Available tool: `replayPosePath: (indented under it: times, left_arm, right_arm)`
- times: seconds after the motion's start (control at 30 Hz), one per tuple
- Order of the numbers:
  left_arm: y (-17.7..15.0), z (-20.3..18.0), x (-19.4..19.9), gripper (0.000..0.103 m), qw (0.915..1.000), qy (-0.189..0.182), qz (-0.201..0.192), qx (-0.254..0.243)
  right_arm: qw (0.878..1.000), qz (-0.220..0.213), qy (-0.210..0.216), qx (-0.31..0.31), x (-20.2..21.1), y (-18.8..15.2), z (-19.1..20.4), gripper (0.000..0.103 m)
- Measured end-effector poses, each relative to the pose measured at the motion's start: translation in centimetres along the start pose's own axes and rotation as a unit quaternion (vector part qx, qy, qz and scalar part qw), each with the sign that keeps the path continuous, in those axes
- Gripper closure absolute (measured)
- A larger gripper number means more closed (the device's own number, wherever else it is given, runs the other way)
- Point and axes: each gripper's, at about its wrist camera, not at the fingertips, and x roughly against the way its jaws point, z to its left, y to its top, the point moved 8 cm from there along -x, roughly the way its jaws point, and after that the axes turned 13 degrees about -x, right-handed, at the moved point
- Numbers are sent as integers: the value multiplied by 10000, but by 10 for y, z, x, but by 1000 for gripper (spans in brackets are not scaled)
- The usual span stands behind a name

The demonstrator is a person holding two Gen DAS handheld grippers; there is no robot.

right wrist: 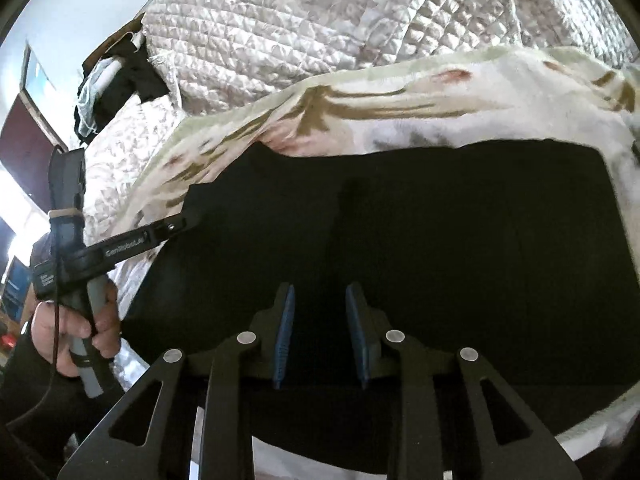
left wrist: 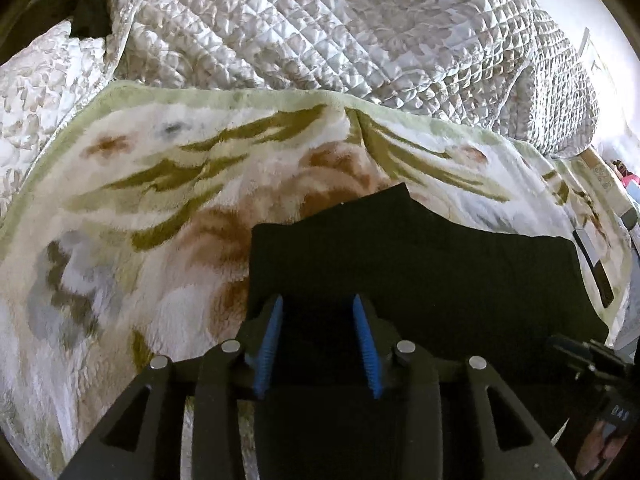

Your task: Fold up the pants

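Note:
The black pants (left wrist: 440, 272) lie folded flat on a fluffy floral blanket (left wrist: 160, 184); they also fill the middle of the right wrist view (right wrist: 460, 240). My left gripper (left wrist: 318, 300) is open, its blue pads over the pants' left part, nothing between them. It also shows in the right wrist view (right wrist: 180, 226), fingertips at the pants' left edge. My right gripper (right wrist: 320, 290) is open and empty above the pants' near part. Part of it shows at the lower right of the left wrist view (left wrist: 592, 360).
A quilted silver-white bedspread (left wrist: 340, 28) is bunched up behind the blanket (right wrist: 440, 92). Dark clothes (right wrist: 120, 80) hang at the far left beside a dark door. The bed's edge drops off to the right (left wrist: 600, 264).

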Motion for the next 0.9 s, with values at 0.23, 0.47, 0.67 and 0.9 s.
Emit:
replayPosePath:
  times: [0.23, 0.47, 0.67, 0.9]
  left_arm:
    - [-22, -15, 16, 58, 10000, 3, -74, -32]
    - [-42, -33, 34, 53, 9997, 61, -130, -172]
    - [-48, -43, 40, 50, 9998, 64, -37, -203]
    - [-53, -53, 43, 46, 9996, 82, 39, -255]
  right_arm:
    - [9977, -273, -104, -610, 29, 4, -46, 76]
    - [9943, -498, -311, -894, 62, -18, -69, 52]
    - [9898, -587, -227, -1275, 76, -26, -88, 52]
    - [9869, -608, -265, -1472, 80, -33, -99, 51]
